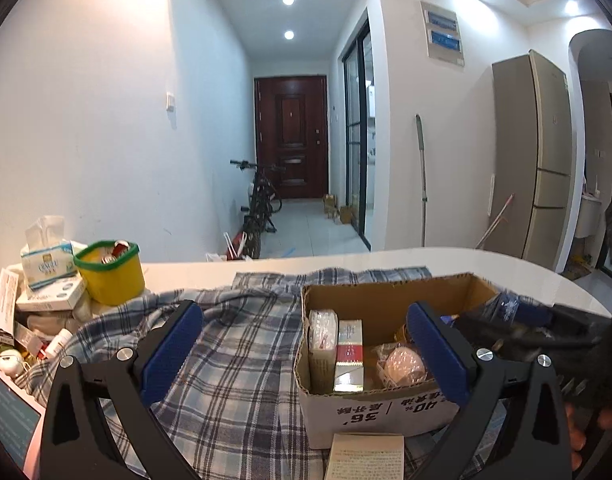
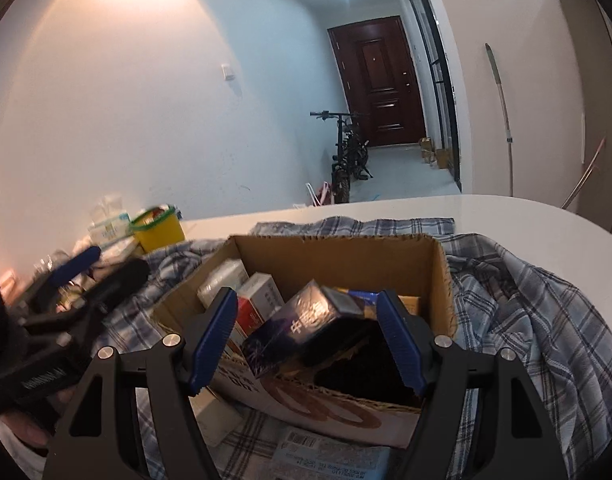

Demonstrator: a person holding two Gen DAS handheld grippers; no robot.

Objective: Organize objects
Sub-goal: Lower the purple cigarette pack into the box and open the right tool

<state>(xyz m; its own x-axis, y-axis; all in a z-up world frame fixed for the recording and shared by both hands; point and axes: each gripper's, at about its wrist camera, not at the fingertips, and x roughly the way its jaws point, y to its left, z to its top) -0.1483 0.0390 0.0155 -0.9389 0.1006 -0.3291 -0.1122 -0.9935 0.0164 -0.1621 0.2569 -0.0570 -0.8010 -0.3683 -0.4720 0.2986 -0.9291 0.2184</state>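
An open cardboard box [image 1: 390,300] stands on a plaid cloth [image 1: 233,360] and holds several small packets. Among them are a white carton [image 1: 321,344], a red and white carton [image 1: 349,356] and a wrapped round item [image 1: 404,364]. My left gripper [image 1: 306,354] is open, its right finger in front of the box and nothing between its pads. In the right wrist view my right gripper [image 2: 306,340] hangs over the cardboard box [image 2: 346,256], open. A dark purple packet [image 2: 301,320] lies tilted in the box between the fingers, and the pads do not press on it.
A yellow tub with a green rim [image 1: 109,276], a tissue pack [image 1: 45,264] and a heap of small boxes crowd the left of the white table [image 1: 506,268]. A flat pale packet [image 1: 366,456] lies in front of the box. The table's curved edge runs behind and to the right.
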